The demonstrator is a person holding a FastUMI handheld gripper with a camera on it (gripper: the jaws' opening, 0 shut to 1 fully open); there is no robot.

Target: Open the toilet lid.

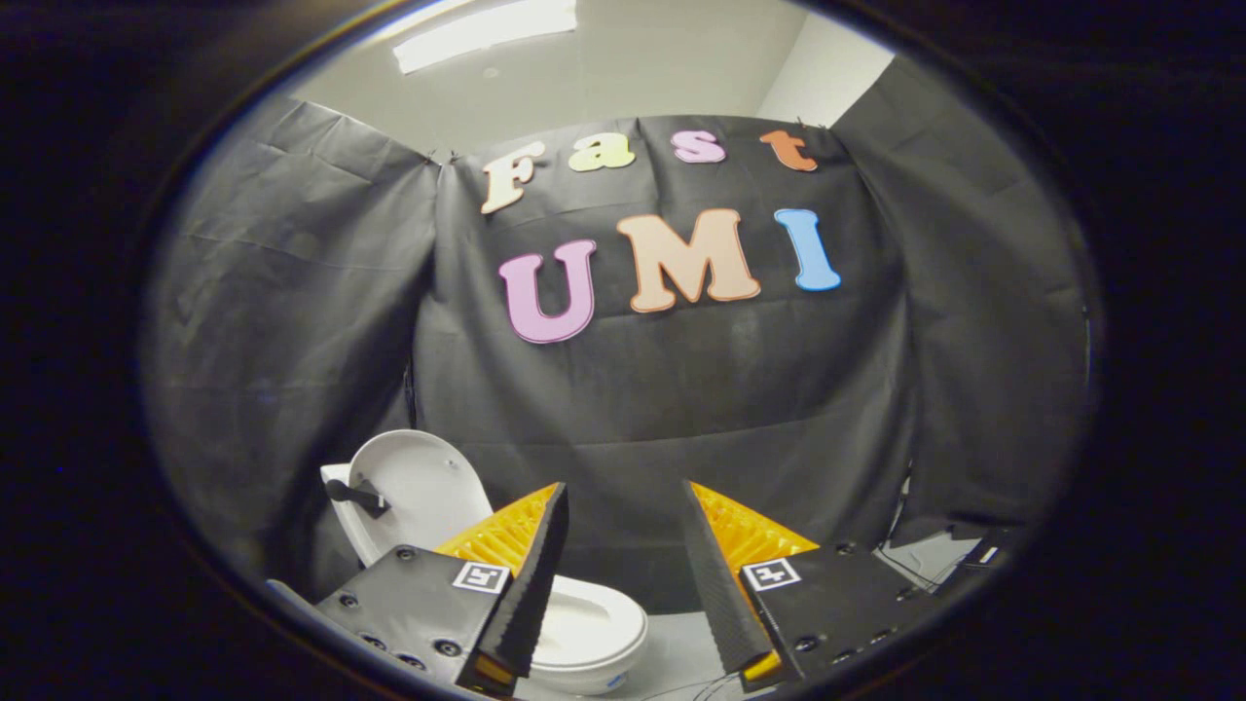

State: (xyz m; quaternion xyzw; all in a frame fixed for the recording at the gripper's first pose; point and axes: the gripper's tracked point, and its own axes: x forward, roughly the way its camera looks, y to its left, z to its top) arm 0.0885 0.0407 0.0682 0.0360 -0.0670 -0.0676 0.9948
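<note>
Beyond the left fingertip, at about the 10 o'clock direction from the gripper [618,506], stands the toilet [584,633], small and set on the booth floor [672,652] against the black cloth wall [681,409]. Its lid [419,487] is upright, leaning back toward the wall, with a dark handle piece [355,497] fixed on its near face. The seat ring lies flat and the bowl [584,623] is exposed; as far as it shows past the left finger, the bowl holds nothing.

The fingers are spread wide apart, grip nothing, and touch neither lid nor seat.

Judged from this position, the opening step appears complete: the lid stands raised on its own. The step in hand is release and clearance. The next move calls for a straight retreat toward 6 o'clock, keeping the left finger clear of the lid edge so the lid does not tip forward and fall shut.
</note>
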